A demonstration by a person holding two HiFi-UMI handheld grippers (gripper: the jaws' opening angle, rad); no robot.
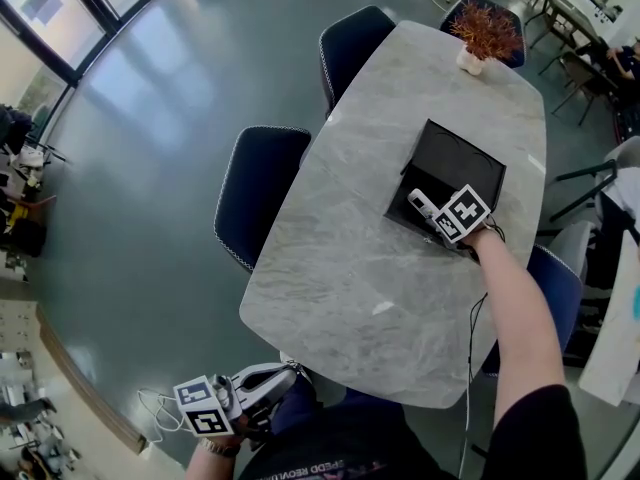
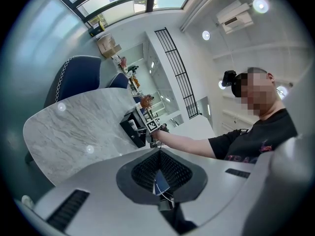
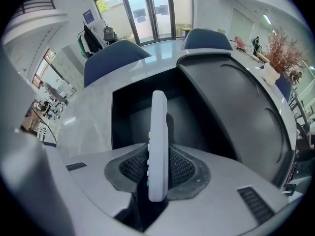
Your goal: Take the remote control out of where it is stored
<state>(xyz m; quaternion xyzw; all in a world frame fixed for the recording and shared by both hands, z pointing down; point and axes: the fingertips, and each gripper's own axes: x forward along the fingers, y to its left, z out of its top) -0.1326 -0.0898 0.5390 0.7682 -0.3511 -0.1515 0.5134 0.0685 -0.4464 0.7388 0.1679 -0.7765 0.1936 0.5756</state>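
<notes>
A white remote control [image 3: 158, 136] stands on edge between the pads of my right gripper [image 3: 158, 170], which press on both of its sides. It is still over the open black box [image 3: 133, 113], whose lid [image 3: 236, 107] is tipped back to the right. In the head view the right gripper [image 1: 428, 211] is at the near edge of the black box [image 1: 455, 163], and the remote control [image 1: 420, 203] pokes out past it. My left gripper [image 1: 288, 372] hangs low by the person's body, off the table, with its pads [image 2: 172, 167] together and nothing held.
The box sits on a grey marble table [image 1: 350, 268]. A dried plant in a white pot [image 1: 485, 30] stands at the table's far end. Dark blue chairs [image 1: 262, 183] [image 1: 352, 43] line the left side. Another chair [image 1: 560, 283] is at the right.
</notes>
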